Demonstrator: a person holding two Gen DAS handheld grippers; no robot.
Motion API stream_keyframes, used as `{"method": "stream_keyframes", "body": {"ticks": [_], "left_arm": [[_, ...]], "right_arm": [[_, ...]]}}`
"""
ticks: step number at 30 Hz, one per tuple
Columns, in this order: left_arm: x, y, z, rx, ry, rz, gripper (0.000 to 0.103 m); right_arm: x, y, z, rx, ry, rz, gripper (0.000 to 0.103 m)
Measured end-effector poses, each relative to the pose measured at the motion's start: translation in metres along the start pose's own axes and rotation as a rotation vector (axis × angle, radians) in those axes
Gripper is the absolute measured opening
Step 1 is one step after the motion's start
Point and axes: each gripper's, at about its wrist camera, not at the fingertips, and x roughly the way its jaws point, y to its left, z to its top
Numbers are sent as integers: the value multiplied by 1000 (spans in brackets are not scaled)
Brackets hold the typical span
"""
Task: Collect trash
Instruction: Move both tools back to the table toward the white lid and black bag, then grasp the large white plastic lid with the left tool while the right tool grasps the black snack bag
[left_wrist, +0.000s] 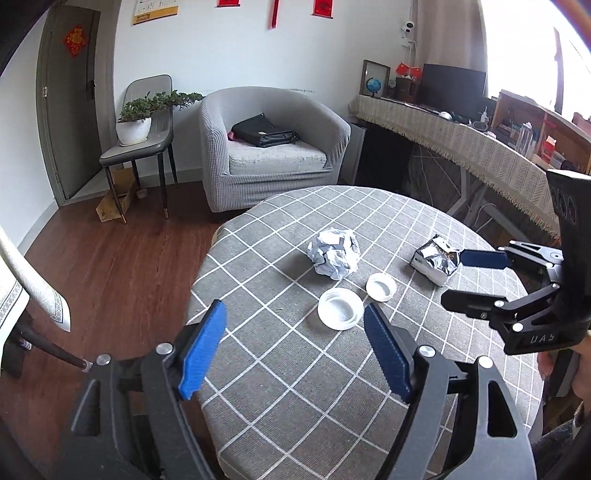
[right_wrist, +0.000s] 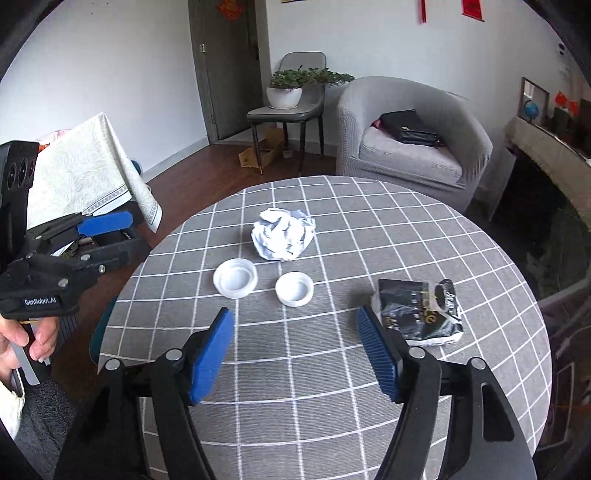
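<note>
A crumpled white paper ball (left_wrist: 334, 256) (right_wrist: 283, 238) lies mid-table. Two white plastic lids sit in front of it: a larger one (left_wrist: 340, 307) (right_wrist: 235, 277) and a smaller one (left_wrist: 381, 287) (right_wrist: 294, 288). A crumpled black and silver wrapper (left_wrist: 436, 260) (right_wrist: 421, 312) lies to the right. My left gripper (left_wrist: 295, 347) is open and empty above the table's near left part; it also shows in the right wrist view (right_wrist: 107, 236). My right gripper (right_wrist: 295, 354) is open and empty, its right finger close to the wrapper; it also shows in the left wrist view (left_wrist: 469, 277).
The round table (right_wrist: 332, 387) has a grey checked cloth. Behind it stand a grey armchair (left_wrist: 269, 147) with a black bag, a chair with a potted plant (left_wrist: 135, 122), and a cluttered side desk (left_wrist: 461, 133). A cloth-draped object (right_wrist: 85, 173) stands at the left.
</note>
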Motion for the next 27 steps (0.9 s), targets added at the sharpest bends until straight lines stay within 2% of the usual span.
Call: {"method": "stream_keyframes", "body": {"ticks": [9, 17, 25, 27], "left_arm": [[37, -30, -3, 80, 77, -2, 79], [67, -40, -3, 66, 125, -7, 71], [75, -39, -5, 57, 154, -6, 54], [75, -40, -3, 64, 155, -1, 46]], "right_arm": [[-5, -41, 2, 85, -21, -28, 90], [6, -56, -4, 104, 7, -28, 92], [22, -60, -12, 79, 56, -47, 99], [25, -61, -14, 77, 65, -49, 99]]}}
